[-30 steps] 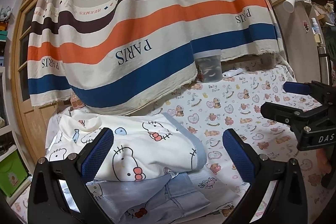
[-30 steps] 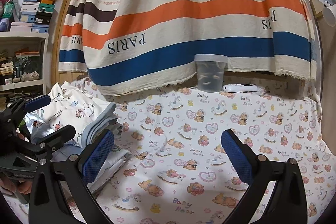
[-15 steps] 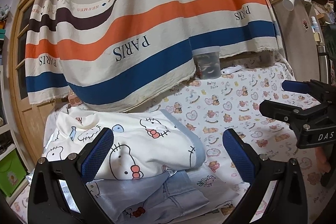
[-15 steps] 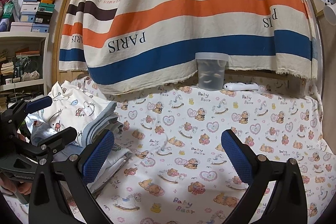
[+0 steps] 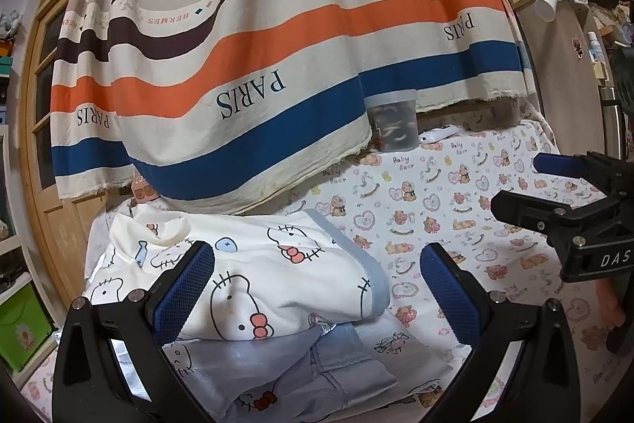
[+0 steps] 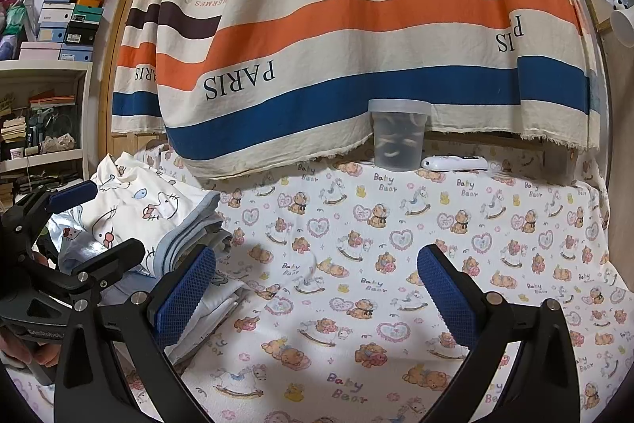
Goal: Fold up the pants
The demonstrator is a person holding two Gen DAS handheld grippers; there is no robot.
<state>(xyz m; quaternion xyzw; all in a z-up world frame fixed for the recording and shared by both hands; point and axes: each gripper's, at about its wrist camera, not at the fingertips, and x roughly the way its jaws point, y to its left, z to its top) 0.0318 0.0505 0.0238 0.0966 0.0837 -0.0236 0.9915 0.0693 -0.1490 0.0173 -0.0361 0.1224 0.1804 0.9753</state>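
— Pants, you ask? Mine lie folded, white with cartoon cat faces and a pale blue band along one edge, on top of a small stack of folded clothes at the near left end of the bear-print sheet.

— And your tongs?

— My left gripper hangs over that stack, its blue pads spread wide, nothing between them. One pad shows in front of the pants, the other past the stack's right edge, over bare sheet. Whether it touches the cloth I cannot tell. My right gripper is just as wide apart and empty, over the sheet to the right of the stack.

— What's under the pants?

— Light blue fabric, stitched like denim, and more white printed cloth below it.

— And farther from the stack?

— Behind it a striped curtain in cream, orange, brown and blue hangs down to the sheet's far edge, with PARIS printed on it. Right of the stack, at the far edge beneath the curtain's hem, stands a translucent plastic tub, and just beside that a white remote. Left of the stack, shelves hold boxes.
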